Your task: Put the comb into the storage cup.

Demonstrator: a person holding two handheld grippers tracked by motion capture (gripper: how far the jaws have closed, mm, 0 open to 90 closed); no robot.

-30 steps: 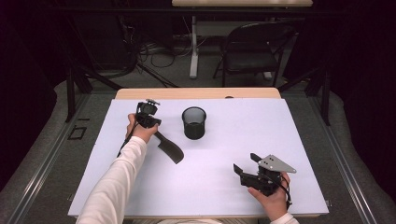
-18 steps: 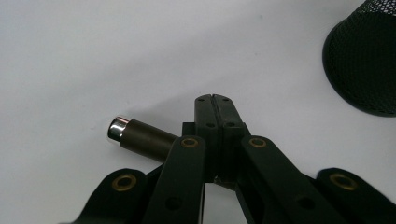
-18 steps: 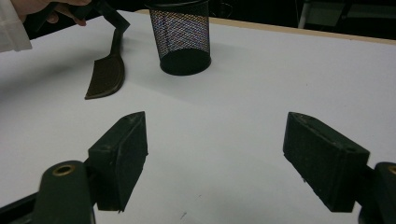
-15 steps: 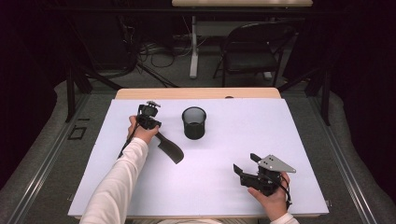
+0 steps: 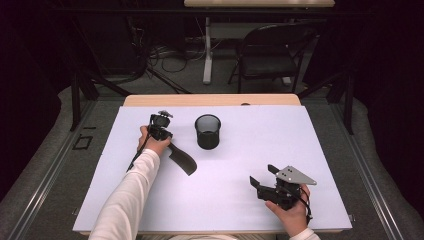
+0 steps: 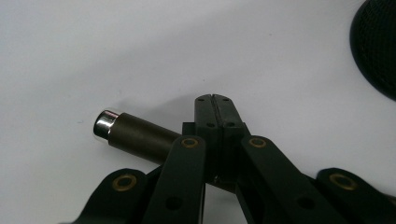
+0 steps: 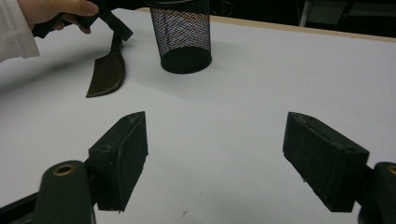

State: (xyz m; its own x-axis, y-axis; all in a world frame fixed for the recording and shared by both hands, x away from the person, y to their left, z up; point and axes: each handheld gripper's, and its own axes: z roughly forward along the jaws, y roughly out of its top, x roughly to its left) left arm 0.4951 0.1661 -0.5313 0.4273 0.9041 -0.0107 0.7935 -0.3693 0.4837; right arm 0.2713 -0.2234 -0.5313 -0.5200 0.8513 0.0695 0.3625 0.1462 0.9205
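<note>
A dark, curved-bladed tool (image 5: 184, 161) lies flat on the white table cover, left of a black mesh cup (image 5: 208, 132). My left gripper (image 5: 166, 136) points down at the tool's handle end. In the left gripper view its jaws (image 6: 214, 99) are shut, pad against pad, and the brown handle with a silver cap (image 6: 135, 134) runs underneath them; I cannot tell whether they touch it. My right gripper (image 5: 261, 175) rests near the front right, open, with nothing between its pads (image 7: 215, 120). It looks toward the blade (image 7: 106, 72) and the cup (image 7: 182, 32).
The white cover (image 5: 280, 135) spans the wooden table (image 5: 210, 100). The mesh cup's edge shows at the right of the left gripper view (image 6: 376, 46). Beyond the table stand a black chair (image 5: 270, 55), cables and dark frame posts.
</note>
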